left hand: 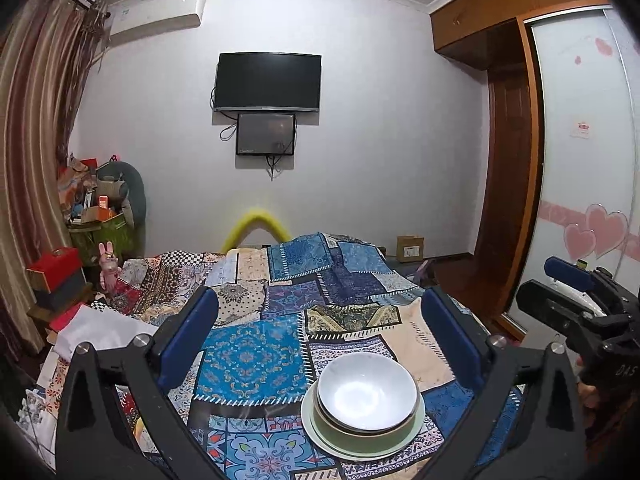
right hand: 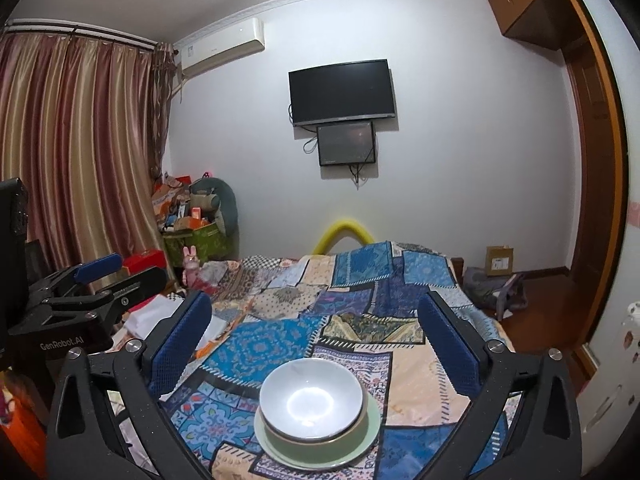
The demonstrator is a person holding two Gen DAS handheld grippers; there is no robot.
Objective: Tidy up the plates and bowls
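Through the left wrist camera we see our left gripper [left hand: 320, 344] with its blue-padded fingers [left hand: 188, 340] spread wide and nothing between them. Below and between them a white bowl [left hand: 367, 394] sits nested in an olive-green bowl [left hand: 360, 438], which stands on a pale green plate [left hand: 320, 436], all on a blue patchwork cloth [left hand: 256, 356] covering the table. At the right edge our right gripper [left hand: 560, 292] hovers, its jaws apart, clear of the stack. Beyond the cloth a black television [left hand: 268, 82] hangs on the white wall above a smaller screen [left hand: 266, 134]. Striped curtains [left hand: 36, 140] hang at left, a wooden wardrobe [left hand: 516, 160] stands at right.
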